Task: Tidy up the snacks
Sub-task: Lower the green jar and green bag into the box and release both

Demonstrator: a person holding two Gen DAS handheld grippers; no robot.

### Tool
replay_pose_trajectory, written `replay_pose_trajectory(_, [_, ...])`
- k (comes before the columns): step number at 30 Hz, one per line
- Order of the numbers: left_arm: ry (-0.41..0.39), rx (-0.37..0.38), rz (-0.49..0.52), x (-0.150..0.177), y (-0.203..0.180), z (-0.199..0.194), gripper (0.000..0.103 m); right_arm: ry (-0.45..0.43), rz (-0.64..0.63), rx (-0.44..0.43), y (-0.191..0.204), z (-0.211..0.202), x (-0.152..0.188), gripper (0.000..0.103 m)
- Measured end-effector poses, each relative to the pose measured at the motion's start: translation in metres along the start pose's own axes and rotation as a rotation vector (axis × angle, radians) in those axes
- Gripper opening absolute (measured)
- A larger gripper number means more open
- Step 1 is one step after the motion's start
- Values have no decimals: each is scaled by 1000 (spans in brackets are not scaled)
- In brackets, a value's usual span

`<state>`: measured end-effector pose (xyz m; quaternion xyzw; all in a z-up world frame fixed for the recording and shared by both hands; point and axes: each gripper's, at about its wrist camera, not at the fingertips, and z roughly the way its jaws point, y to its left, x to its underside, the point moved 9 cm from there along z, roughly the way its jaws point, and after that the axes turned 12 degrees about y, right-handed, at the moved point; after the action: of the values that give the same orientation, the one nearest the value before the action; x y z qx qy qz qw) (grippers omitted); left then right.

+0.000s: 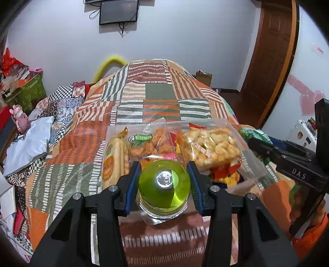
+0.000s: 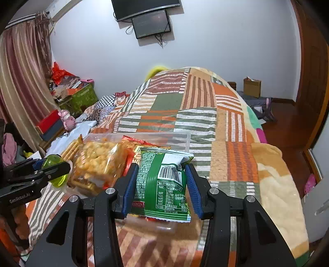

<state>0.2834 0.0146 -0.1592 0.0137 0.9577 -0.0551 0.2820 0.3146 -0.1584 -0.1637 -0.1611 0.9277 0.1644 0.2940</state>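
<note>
My left gripper (image 1: 164,180) is shut on a green-lidded clear jar (image 1: 164,184), held at the near edge of a clear plastic box (image 2: 178,139) on the bed. The box holds a cracker packet (image 1: 114,156), a bag of orange fried snacks (image 1: 152,145) and a bag of pale puffed snacks (image 1: 211,145). My right gripper (image 2: 161,184) is shut on a green snack packet (image 2: 162,184), held over the box's right part. The left gripper and jar (image 2: 55,172) show at the left of the right wrist view.
The box sits on a patchwork blanket (image 1: 156,96) covering the bed. Clutter and boxes (image 2: 78,96) stand by the curtain at the left. A wooden door (image 1: 273,51) and floor lie to the right. A screen (image 1: 118,12) hangs on the far wall.
</note>
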Motion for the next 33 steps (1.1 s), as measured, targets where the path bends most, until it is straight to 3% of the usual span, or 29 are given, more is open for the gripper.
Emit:
replay_pose_trajectory(8, [14, -17, -15, -5, 6, 24, 45, 32, -19, -8, 9, 19, 0, 43])
replay_pose_trajectory(21, [2, -50, 39, 3, -3, 26, 42, 58, -47, 2, 11, 21, 9, 44])
replay_pose_trajectory(29, [3, -20, 5, 3, 3, 20, 43, 56, -86, 28, 17, 17, 12, 56])
replay_pose_trajectory(33, [-1, -2, -11, 4, 4, 15, 43, 28, -71, 36, 13, 8, 10, 69])
